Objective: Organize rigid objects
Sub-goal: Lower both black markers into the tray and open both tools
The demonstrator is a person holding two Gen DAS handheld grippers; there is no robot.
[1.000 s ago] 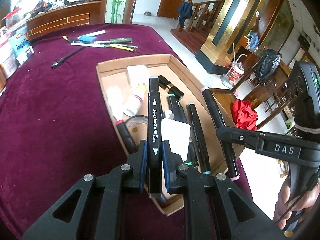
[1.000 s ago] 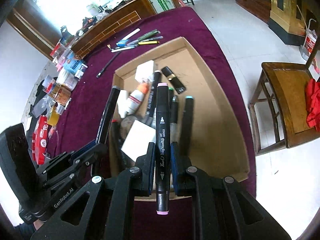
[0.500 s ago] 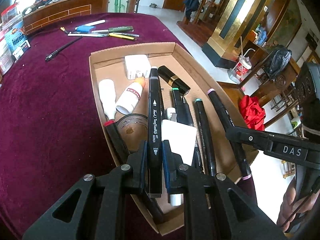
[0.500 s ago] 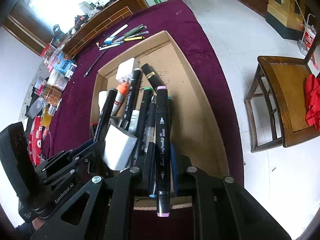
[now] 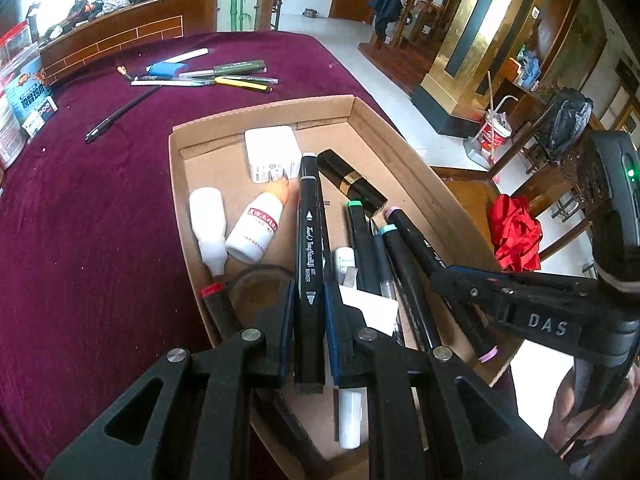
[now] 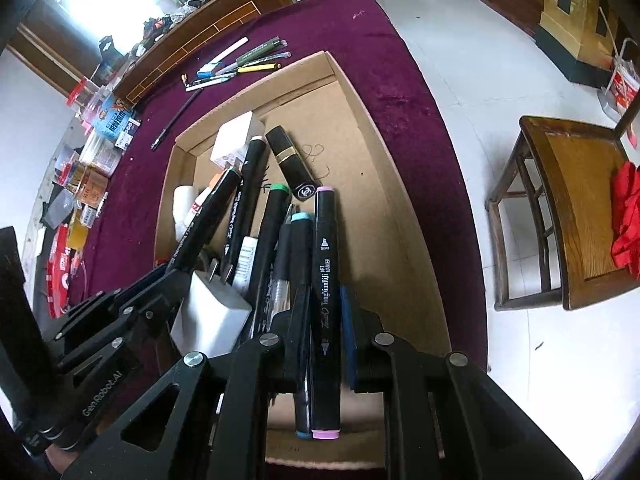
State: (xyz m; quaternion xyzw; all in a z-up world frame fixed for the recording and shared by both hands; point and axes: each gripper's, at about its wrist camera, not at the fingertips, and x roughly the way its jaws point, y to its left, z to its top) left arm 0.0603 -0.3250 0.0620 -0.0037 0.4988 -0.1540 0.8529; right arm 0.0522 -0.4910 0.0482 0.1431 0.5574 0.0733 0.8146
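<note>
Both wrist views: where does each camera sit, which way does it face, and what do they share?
Left wrist: on the left hand-held gripper, looking steeply down into the cardboard box; it clamps a white-tipped marker.
Right wrist: on the right hand-held gripper, facing down likewise; it clamps a pink-capped marker.
Shared: box, black lipstick, loose pens, each other's gripper.

Both grippers, the left gripper (image 5: 307,316) and right gripper (image 6: 326,320), are sinking closer over the cardboard tray (image 5: 404,148), carrying their markers lower among the pens.
</note>
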